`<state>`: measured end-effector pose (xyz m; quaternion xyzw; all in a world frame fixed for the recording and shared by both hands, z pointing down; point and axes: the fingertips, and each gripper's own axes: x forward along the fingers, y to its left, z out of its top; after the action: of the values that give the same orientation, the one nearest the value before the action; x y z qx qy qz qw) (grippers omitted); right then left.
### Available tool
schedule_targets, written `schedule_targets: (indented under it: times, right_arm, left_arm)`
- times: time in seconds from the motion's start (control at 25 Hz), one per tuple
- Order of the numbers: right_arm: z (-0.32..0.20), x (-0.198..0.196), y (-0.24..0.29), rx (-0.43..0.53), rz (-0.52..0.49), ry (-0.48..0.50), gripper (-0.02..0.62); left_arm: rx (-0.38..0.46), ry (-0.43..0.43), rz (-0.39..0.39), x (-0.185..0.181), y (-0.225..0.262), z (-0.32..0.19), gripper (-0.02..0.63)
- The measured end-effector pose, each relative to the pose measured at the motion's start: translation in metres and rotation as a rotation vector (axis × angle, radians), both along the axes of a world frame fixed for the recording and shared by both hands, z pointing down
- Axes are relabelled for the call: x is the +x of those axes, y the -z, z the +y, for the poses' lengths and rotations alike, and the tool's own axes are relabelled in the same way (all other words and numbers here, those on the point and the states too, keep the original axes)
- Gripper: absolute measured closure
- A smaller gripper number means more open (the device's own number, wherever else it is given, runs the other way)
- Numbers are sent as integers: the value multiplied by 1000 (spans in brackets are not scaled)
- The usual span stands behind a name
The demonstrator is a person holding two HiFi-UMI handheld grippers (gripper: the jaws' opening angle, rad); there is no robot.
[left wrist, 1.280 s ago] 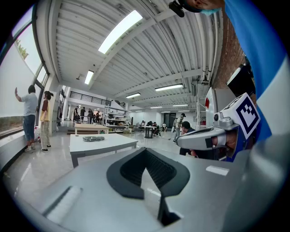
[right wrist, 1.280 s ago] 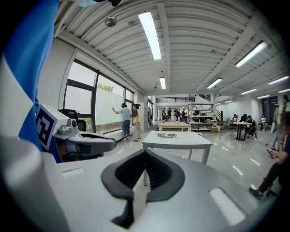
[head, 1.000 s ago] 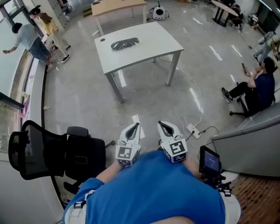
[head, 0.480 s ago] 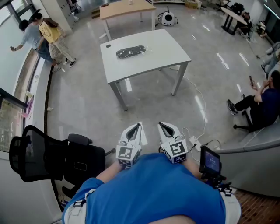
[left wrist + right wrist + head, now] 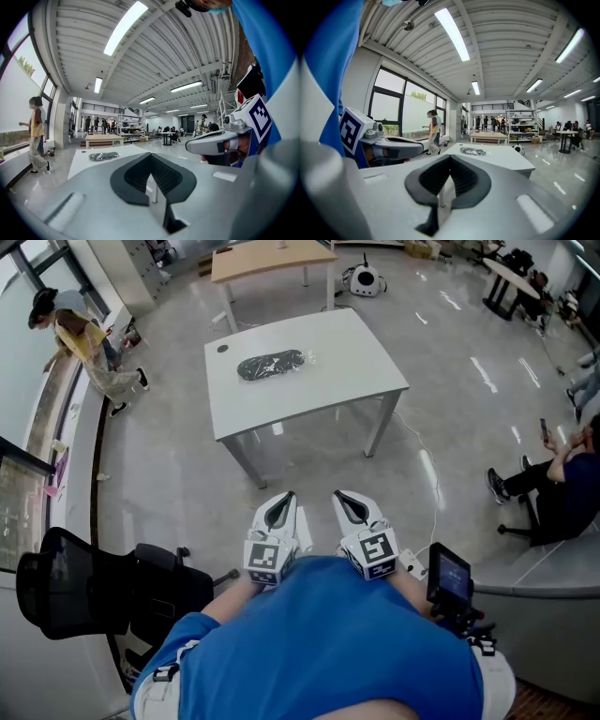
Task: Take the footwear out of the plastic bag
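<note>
We hold the left gripper (image 5: 281, 502) and the right gripper (image 5: 348, 499) side by side in front of our blue shirt (image 5: 319, 643). Both point roughly level toward the desk (image 5: 361, 348). In the left gripper view the two dark pads meet along a thin seam, so those jaws are together and grip only each other. The right gripper view shows the same: jaws closed pad to pad, nothing clamped. Each gripper shows at the edge of the other's view, with its marker cube at the back.

Both grippers hang over the grey floor (image 5: 169, 474), well apart from the desk, which stands ahead of us with its near corner turned toward us. The bag (image 5: 298, 358) lies flat on the white top, toward the far left part and away from the near edge. It is clear plastic, and the footwear (image 5: 267, 366) shows through it as a long dark shape. We cannot tell from here whether it is one piece or a pair. The rest of the top is bare apart from a small round dark spot near the far left corner.

A black chair (image 5: 98, 582) stands at our left. A small screen (image 5: 449, 579) sits on a mount at our right. Beyond the desk stands a wooden desk (image 5: 272, 259). A person (image 5: 84, 343) stands far to the left, and a seated person (image 5: 562, 479) is at the right edge.
</note>
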<state>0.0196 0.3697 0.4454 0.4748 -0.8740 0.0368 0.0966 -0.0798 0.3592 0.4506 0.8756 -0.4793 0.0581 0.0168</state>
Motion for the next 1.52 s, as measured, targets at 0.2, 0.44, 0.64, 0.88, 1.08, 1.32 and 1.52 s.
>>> schedule_targets:
  times: [0.2,0.44,0.64,0.88,1.08,1.32,1.52]
  right_arm:
    - [-49,29,2,17,9,37,592]
    - [-83,63,3,13,10,44,592]
    - [-99,73,-8,-11,-2,56,592]
    - [-122,63,-17,-43,-13,82,592]
    - [-159,45,-27,-67,-8,98,592]
    - [-220,20,-30,-85,5,101,592]
    - [-271,3,-22,-77,5,84,592]
  left_arm:
    - [14,-4,13,37,3,-50,600]
    - [15,-15,18,78,3,-87,600]
    - [-3,-15,2,88,-3,-102,598]
    - [-23,19,-16,72,-7,-125,600]
    - [-40,41,-20,50,-18,-161,600]
    - [-62,39,-9,25,-24,-222,600]
    - [-65,30,-8,7,-19,-269,600]
